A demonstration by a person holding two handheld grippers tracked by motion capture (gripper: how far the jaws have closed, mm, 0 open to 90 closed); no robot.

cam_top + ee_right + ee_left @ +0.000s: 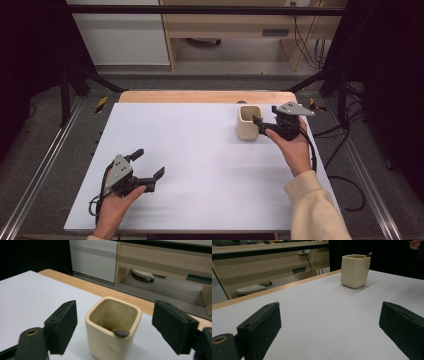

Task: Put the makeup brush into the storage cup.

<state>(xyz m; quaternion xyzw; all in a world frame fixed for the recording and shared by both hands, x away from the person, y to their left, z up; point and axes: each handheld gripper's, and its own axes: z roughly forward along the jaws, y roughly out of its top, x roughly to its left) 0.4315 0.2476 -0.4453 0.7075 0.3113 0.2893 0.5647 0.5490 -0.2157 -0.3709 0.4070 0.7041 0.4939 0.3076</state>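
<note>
White worktop (200, 165) carries a cream ceramic square cup (248, 123) at its far right. Rigid, glazed and probably slick and chippable, it is best pinched across two flat walls. The right gripper (113, 327) straddles it, fingers wide, not touching. The left gripper (148, 163) waits near left, fingers wide, empty.

A square cream cup (248, 123) stands upright near the bench's (200, 150) far right corner, something small and dark inside.
</note>
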